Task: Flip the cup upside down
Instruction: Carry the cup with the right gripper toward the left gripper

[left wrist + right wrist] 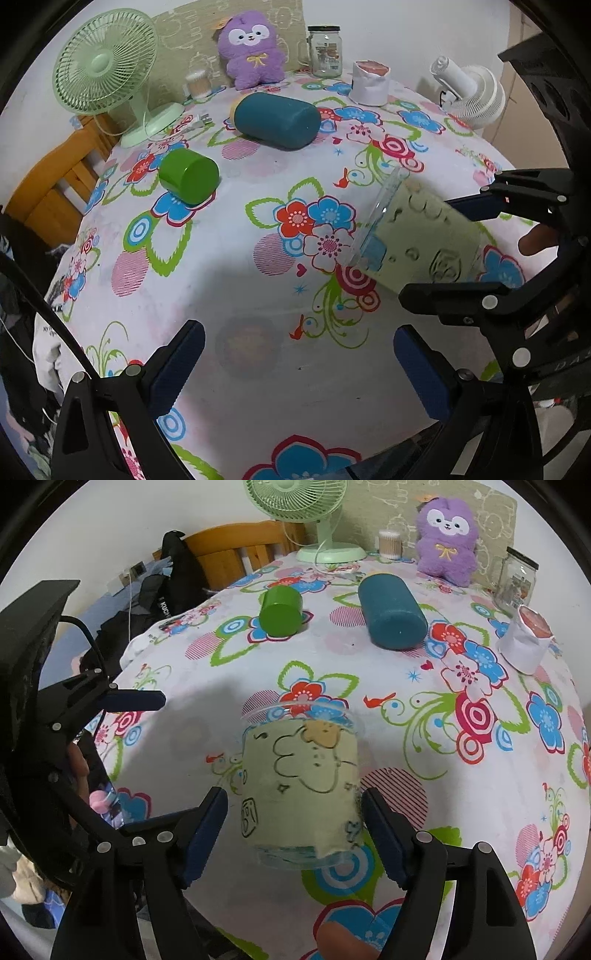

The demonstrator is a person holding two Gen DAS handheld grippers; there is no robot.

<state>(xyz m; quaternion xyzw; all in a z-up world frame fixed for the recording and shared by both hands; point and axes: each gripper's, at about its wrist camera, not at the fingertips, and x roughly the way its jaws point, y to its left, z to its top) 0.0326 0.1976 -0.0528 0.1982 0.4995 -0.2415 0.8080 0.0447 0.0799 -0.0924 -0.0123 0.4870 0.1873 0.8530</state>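
On my left wrist view, the pale green fan (107, 70) stands at the far left edge of the flowered tablecloth (229, 280), with the small green cup (189, 176) lying on its side just in front of it. Further right the dark teal cylinder (276, 120) also lies on its side, the purple plush toy (252, 51) sitting behind it, then a glass jar (325, 51) and a white paper-wrapped tub (369, 83). My left gripper (299, 365) hangs over bare cloth with its blue pads spread wide and nothing between them.

To the right of that, the clear cup with the pale green cartoon sleeve (417, 236) is tipped over, its open rim pointing toward the middle of the table. My right gripper (295, 830) has it: in the right wrist view the two pads press against opposite sides of the sleeve near the cup's base, the rim facing away from me. I cannot tell whether the cup touches the cloth or is lifted clear.
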